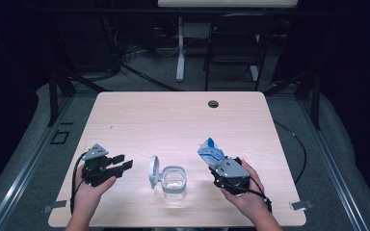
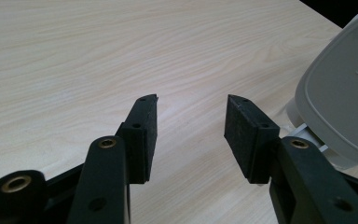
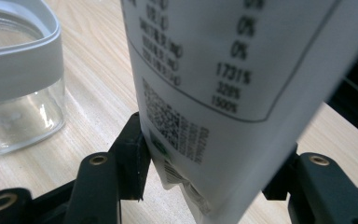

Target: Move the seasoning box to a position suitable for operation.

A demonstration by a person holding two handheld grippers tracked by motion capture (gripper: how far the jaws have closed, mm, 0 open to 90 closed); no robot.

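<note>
right tool (image 1: 220, 166) clamps the white-and-blue printed pouch (image 1: 210, 150) — at three o'clock of the clear glass jar with hinged grey lid (image 1: 173, 179); left tool (image 1: 121, 164) at nine o'clock, jaws apart and empty, over the pale wooden counter (image 1: 173, 120).

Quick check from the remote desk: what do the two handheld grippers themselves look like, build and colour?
Both are black, each with two angular jaws ending in flat rectangular pads and brass-coloured pivot rivets. The left gripper carries a grey three-cornered plate on top and trails a black cable along the wrist. The right gripper has the same grey plate and a black cable looping behind the hand. No sleeves are visible on the forearms.
</note>
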